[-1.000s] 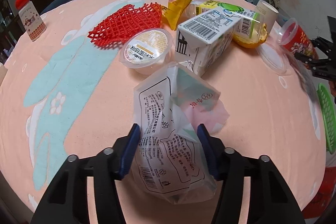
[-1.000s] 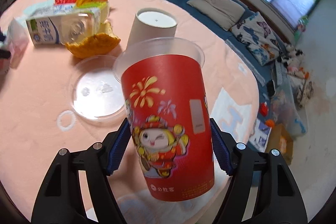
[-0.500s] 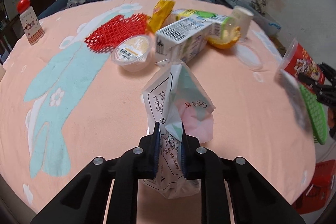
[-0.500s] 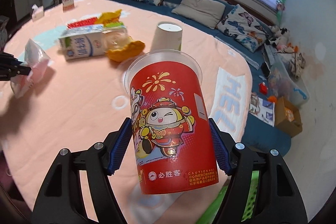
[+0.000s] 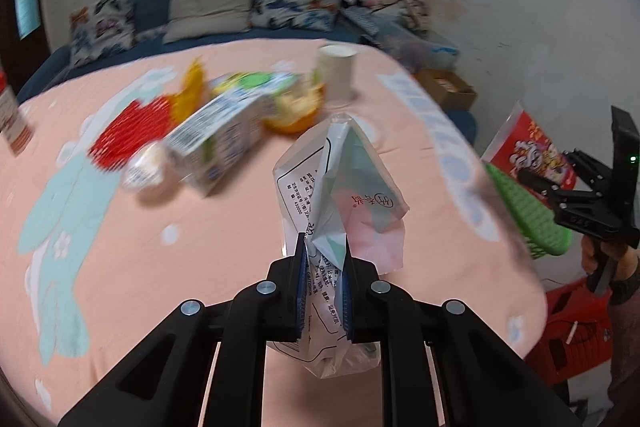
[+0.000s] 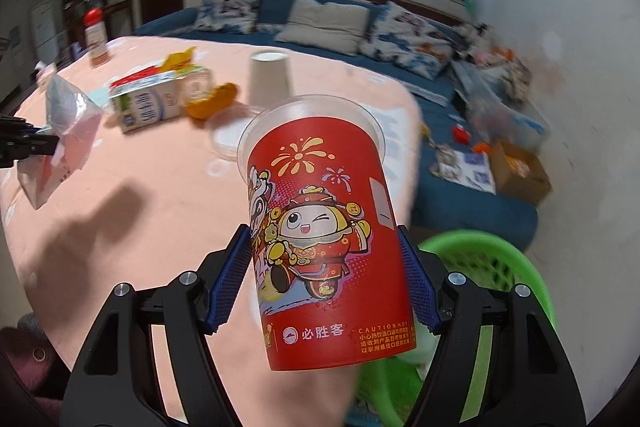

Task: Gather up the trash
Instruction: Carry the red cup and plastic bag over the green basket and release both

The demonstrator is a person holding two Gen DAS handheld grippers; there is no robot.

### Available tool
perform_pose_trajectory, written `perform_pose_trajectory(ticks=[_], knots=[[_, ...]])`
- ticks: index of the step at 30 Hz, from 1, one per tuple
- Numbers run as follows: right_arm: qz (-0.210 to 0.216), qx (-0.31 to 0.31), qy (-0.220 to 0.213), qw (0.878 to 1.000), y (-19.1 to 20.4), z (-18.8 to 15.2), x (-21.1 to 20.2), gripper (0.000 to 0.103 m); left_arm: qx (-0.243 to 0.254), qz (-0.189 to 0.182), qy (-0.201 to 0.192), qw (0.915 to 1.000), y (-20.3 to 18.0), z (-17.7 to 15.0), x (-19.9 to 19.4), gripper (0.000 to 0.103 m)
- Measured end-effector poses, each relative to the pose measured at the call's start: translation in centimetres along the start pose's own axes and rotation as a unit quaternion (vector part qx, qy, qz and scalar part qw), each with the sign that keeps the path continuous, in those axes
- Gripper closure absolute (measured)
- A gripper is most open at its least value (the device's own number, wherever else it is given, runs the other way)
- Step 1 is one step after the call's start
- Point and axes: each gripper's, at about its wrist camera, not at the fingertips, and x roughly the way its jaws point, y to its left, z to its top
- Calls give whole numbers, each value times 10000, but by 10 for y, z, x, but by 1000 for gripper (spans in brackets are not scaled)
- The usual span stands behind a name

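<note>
My left gripper (image 5: 324, 287) is shut on a clear plastic bag (image 5: 340, 195) with printed text, held above the pink table (image 5: 160, 251). The bag also shows at the left of the right wrist view (image 6: 68, 131). My right gripper (image 6: 326, 279) is shut on a red paper cup (image 6: 324, 227) with a cartoon print, held past the table's edge above a green basket (image 6: 488, 267). That cup (image 5: 532, 151) and the green basket (image 5: 524, 215) show at the right of the left wrist view.
On the table lie a milk carton (image 5: 216, 139), red mesh (image 5: 132, 131), a yellow wrapper (image 5: 190, 95), an orange peel (image 5: 296, 111), a small lidded tub (image 5: 144, 167) and an upturned white paper cup (image 5: 336, 75). A clear lid (image 6: 228, 139) lies near the table edge. A red stool (image 5: 572, 331) stands below.
Both grippers have risen and swung toward the right side of the table. The red cup now hangs over the green basket. The bag stays pinched and is lifted higher.
</note>
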Motion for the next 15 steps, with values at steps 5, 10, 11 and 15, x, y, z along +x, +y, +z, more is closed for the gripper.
perform_pose_trajectory(ticks=[5,10,11,15], knots=[[-573,343,105,9977,-36,-20,-15,32,299,-360,-37,9989,-41,15,7,89],[-892,691,315,9931,-64,-45,-21,32,740,-703,-26,9948,-93,31,18,89],[-936,770,358,9920,-69,-50,-22,32,786,-736,-25,9942,-99,33,20,89],[-1132,1057,563,9863,-88,-70,-22,32,996,-990,17,9901,-134,46,31,89]])
